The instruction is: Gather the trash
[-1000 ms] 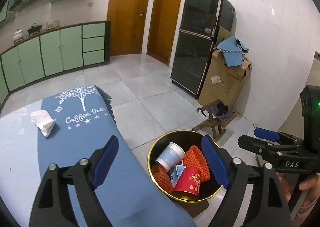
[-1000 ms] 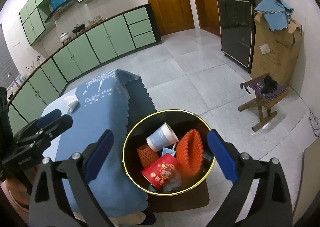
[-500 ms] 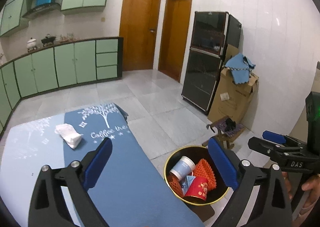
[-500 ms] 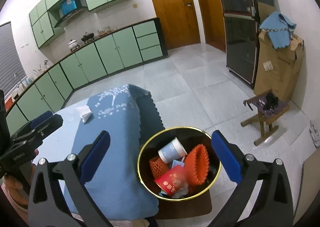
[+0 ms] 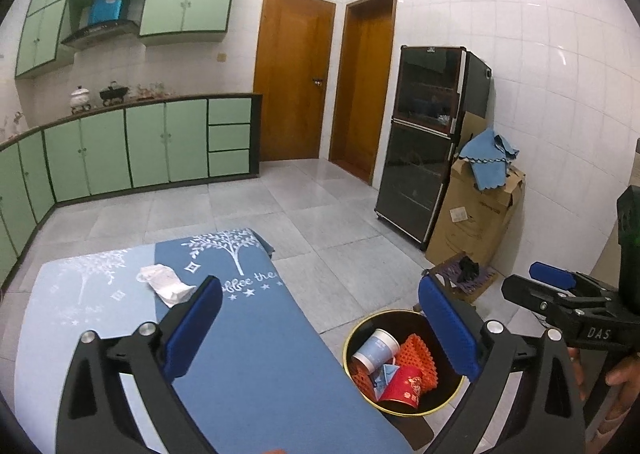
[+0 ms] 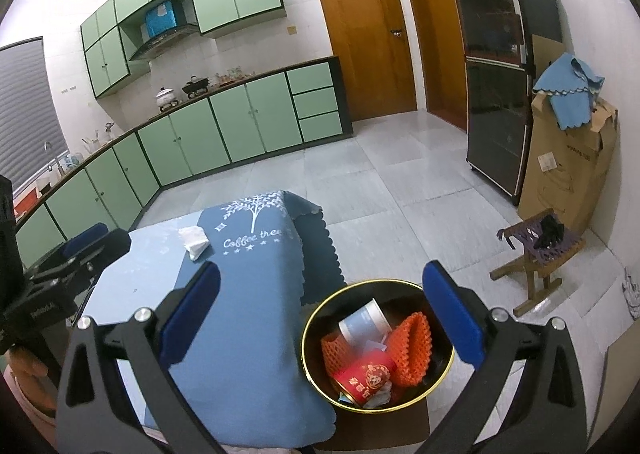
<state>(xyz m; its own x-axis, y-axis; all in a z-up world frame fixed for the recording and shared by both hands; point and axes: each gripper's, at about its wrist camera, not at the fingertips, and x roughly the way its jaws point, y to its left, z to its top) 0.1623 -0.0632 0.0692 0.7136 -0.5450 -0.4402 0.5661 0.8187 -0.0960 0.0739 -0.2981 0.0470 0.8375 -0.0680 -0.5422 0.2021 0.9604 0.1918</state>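
A crumpled white tissue (image 5: 166, 284) lies on the blue tablecloth (image 5: 256, 358), far from the bin; it also shows in the right wrist view (image 6: 195, 241). A black bin with a gold rim (image 5: 400, 314) stands on the floor beside the table, holding a pale blue cup (image 5: 376, 348), a red cup (image 5: 404, 388) and orange foam netting (image 5: 420, 356). The bin (image 6: 448, 370) shows in the right wrist view too. My left gripper (image 5: 320, 326) is open and empty above the table. My right gripper (image 6: 320, 314) is open and empty above the table edge and bin.
Green cabinets (image 5: 140, 149) line the far wall and left side. A black fridge (image 5: 428, 141), a cardboard box (image 5: 476, 209) with a blue cloth and a small wooden stool (image 6: 536, 254) stand at the right. Tiled floor (image 5: 320, 213) lies between.
Both grippers have risen and pulled back from the bin, so the bin looks smaller and more of the table and room shows. Both stay open and empty.
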